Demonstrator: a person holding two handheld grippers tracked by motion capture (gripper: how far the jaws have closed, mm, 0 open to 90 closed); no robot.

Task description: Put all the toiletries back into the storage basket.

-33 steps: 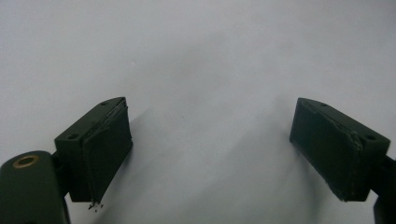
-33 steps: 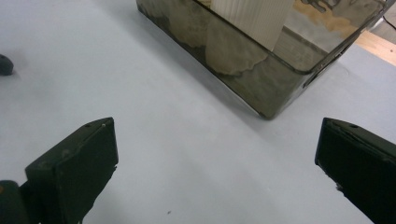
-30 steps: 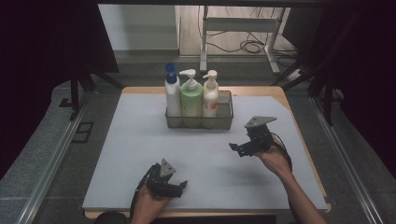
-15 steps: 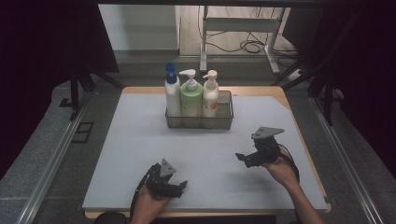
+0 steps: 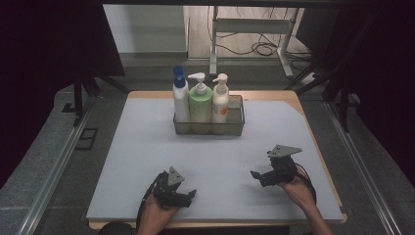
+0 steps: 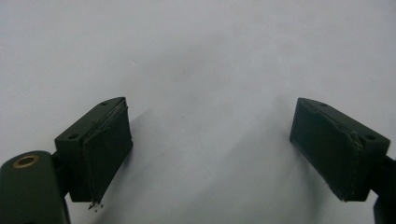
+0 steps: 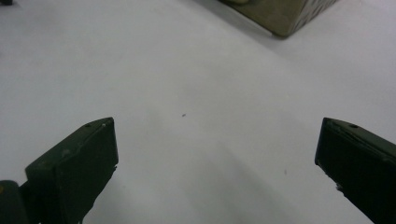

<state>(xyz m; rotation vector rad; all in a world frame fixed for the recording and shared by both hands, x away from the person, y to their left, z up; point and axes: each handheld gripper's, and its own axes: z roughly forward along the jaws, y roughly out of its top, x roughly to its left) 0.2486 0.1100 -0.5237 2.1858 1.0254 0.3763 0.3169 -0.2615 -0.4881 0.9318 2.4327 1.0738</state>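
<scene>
Bottles stand racked in the basket; both grippers idle and empty low in the frame.

Wire basket [image 5: 237, 128] sits upper centre of the high view on the grey table [image 5: 137, 161], holding three pump bottles in a row, upright and touching: blue-capped white bottle [image 5: 180, 98] at left, green bottle [image 5: 200, 104] in the middle, cream bottle [image 5: 220, 100] at right; the basket's right end is empty. Left gripper [image 5: 188, 195] rests at lower centre-left, fingers [image 6: 100, 149] spread wide with bare table between them. Right gripper [image 5: 255, 175] sits lower right, fingers [image 7: 77, 168] likewise spread, nothing pinched; a basket corner [image 7: 285, 16] shows at the top of its view. Judgement: nothing held, both grippers well apart from the basket, so either loading looks complete or unloading has not begun; cannot tell which.
</scene>
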